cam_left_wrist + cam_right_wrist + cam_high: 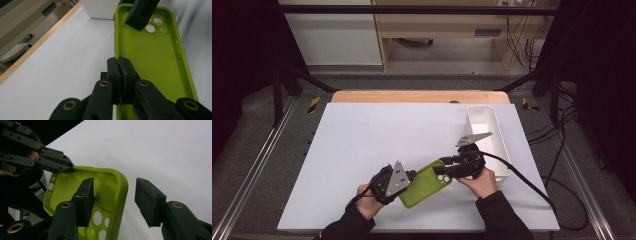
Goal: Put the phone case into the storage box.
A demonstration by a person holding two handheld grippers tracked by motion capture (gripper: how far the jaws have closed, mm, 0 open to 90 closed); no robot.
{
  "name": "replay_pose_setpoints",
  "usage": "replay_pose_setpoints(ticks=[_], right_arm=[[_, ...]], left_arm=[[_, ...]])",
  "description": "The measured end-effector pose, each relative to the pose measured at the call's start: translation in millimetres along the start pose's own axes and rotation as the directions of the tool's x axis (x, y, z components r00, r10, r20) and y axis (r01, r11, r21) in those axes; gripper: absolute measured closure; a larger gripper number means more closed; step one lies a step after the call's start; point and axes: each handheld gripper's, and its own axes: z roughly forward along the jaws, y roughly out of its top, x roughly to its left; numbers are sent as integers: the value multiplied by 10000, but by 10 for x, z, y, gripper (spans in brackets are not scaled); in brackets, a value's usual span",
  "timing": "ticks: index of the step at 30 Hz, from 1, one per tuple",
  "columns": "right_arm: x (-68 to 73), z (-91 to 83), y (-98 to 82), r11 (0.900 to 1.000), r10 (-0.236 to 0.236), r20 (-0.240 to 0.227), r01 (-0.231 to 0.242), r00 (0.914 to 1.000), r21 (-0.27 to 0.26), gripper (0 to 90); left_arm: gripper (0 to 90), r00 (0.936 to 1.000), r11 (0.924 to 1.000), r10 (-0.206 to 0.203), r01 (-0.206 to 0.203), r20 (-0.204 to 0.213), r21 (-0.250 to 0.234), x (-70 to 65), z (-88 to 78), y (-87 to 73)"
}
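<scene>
Two grippers meet on a green phone case [426, 184]: left gripper [120, 75] clamped on its edge, right gripper [113, 200] open astride the camera-end rim, which must be pinched next.

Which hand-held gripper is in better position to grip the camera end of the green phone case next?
Right. The right hand-held gripper has its jaws astride that end's wall of the green phone case, not pressing. The left hand-held gripper already pinches the opposite end.

We see the phone case [426, 184] between left tool [409, 176] and right tool [443, 167]; bin [488, 131] beyond the right tool.
</scene>
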Motion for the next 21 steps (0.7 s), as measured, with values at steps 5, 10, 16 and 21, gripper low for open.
replay_pose_setpoints(ticks=[5, 10, 16, 21], right_arm=[[-13, 8, 3, 9998, 107, -376, -100, 9992, 180, 598], [-25, 1, 5, 9994, 199, -507, -184, 9985, 295, 642], [-29, -25, 12, 9989, 336, -592, -316, 9977, 341, 686], [-31, -30, 15, 9985, 336, -601, -309, 9976, 455, 704]], left_arm=[[880, 10000, 10000, 83, -84, 46, 50, -9, 11, -3], [879, 9999, 9999, 101, -101, 56, 68, -6, 13, -8], [880, 9999, 9998, 140, -141, 42, 127, -4, 20, -11], [879, 9998, 9996, 191, -192, 62, 191, -4, 27, -14]])
